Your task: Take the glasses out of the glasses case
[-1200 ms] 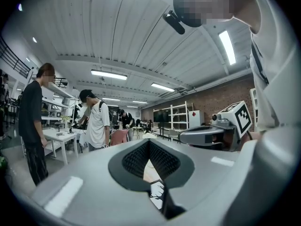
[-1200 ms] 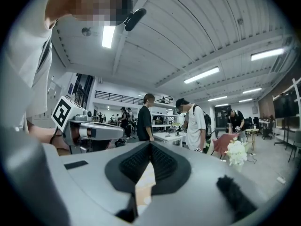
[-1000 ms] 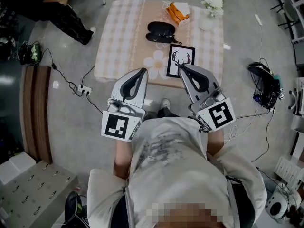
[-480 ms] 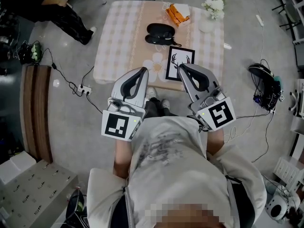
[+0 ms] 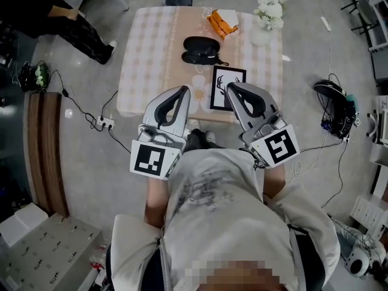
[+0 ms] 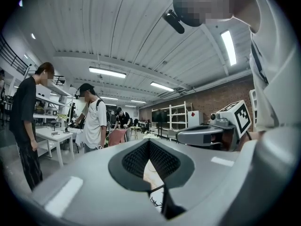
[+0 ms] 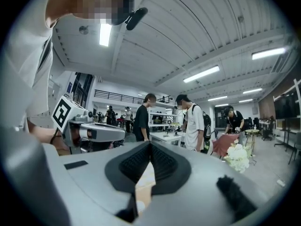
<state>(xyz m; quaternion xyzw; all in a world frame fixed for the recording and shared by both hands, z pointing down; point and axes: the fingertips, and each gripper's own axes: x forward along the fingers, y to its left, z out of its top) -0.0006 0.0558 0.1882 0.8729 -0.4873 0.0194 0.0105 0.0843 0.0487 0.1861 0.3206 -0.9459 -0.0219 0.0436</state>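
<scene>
Grey concrete floor (image 5: 79, 180), small table under a pale checked cloth (image 5: 145, 53); white ribbed ceiling (image 6: 117, 27) with fluorescent strip lights (image 6: 107, 72), red brick wall (image 6: 225, 95)

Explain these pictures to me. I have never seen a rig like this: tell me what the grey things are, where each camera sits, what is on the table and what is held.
A person faces a table and holds a hand tool in each hand: the left gripper and the right gripper. Those are the grey things. The top-down picture comes from a camera on the person's head. The other two come from cameras riding on each gripper, looking along its two jaws. On the table are a black glasses case, a framed deer picture, an orange packet and white flowers. Both grippers are short of the case, with jaws together and nothing held.
</scene>
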